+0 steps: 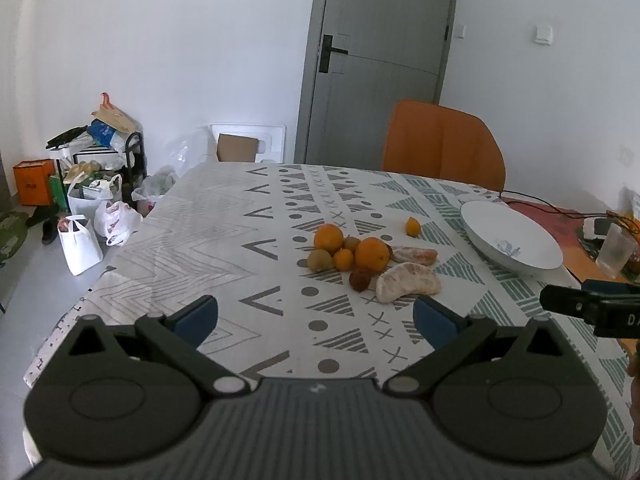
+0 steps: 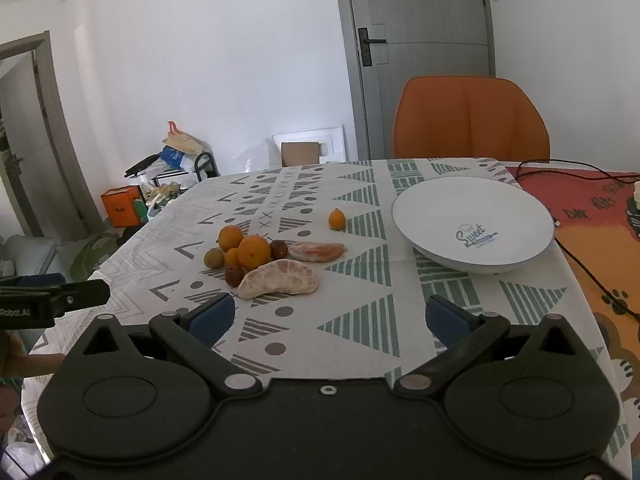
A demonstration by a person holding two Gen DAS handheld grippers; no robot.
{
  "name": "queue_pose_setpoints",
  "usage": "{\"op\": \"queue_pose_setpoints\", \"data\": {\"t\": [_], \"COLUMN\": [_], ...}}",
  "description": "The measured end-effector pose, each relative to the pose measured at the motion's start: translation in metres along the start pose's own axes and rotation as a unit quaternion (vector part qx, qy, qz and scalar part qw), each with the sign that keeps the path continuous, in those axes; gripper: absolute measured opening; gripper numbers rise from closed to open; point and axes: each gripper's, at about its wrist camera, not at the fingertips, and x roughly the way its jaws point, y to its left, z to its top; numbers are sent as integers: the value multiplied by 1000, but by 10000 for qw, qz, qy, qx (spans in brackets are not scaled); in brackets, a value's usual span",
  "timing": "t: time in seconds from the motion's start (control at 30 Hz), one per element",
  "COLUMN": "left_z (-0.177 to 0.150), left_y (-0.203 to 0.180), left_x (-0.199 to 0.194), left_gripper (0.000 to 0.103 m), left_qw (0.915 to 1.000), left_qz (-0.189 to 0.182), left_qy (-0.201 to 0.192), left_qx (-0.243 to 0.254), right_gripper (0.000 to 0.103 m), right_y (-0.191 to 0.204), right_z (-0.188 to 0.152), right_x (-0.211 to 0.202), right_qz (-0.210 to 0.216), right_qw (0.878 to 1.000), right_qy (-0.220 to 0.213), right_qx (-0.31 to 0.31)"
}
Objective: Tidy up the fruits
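A pile of fruit lies on the patterned tablecloth: two oranges [image 1: 371, 255] [image 2: 253, 251], a peeled pomelo wedge [image 1: 408, 282] [image 2: 280, 279], a smaller peeled segment [image 2: 317, 251], a green kiwi [image 1: 319, 260] and dark red fruits [image 1: 359, 279]. A lone kumquat [image 1: 412, 226] [image 2: 337, 219] lies apart. A white plate [image 1: 510, 238] [image 2: 472, 226] stands to the right, empty. My left gripper [image 1: 316, 318] is open and empty, short of the pile. My right gripper [image 2: 330, 318] is open and empty, short of the pomelo wedge.
An orange chair [image 2: 470, 120] stands behind the table. A red mat [image 2: 592, 216] with cables lies right of the plate, a plastic cup [image 1: 616, 248] beyond it. Bags and a rack [image 1: 96, 184] clutter the floor at left.
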Motion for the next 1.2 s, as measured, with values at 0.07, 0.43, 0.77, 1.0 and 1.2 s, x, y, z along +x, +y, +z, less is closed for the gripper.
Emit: {"op": "queue_pose_setpoints", "data": {"t": [0.07,0.43,0.77,1.0,1.2], "left_z": [0,-1,-1,-1,-1], "left_y": [0,-1,-3,-3,-3], "left_x": [0,-3,0,0,-1], "left_gripper": [103,103,103,103,103], "left_qw": [10000,9999,9999,9999,9999], "left_qz": [24,39,-10,38,60], "left_qy": [-5,-42,24,-2,-26], "left_qx": [15,88,127,114,116], "right_gripper": [103,103,103,103,103], "right_y": [0,0,0,0,1], "right_z": [0,-1,-2,-2,-3], "right_x": [0,1,3,2,2], "right_qz": [1,-6,-5,-10,-13], "right_qw": [10000,10000,10000,10000,10000], "right_qy": [-4,3,25,5,9], "right_qx": [-11,-20,-9,-26,-30]}}
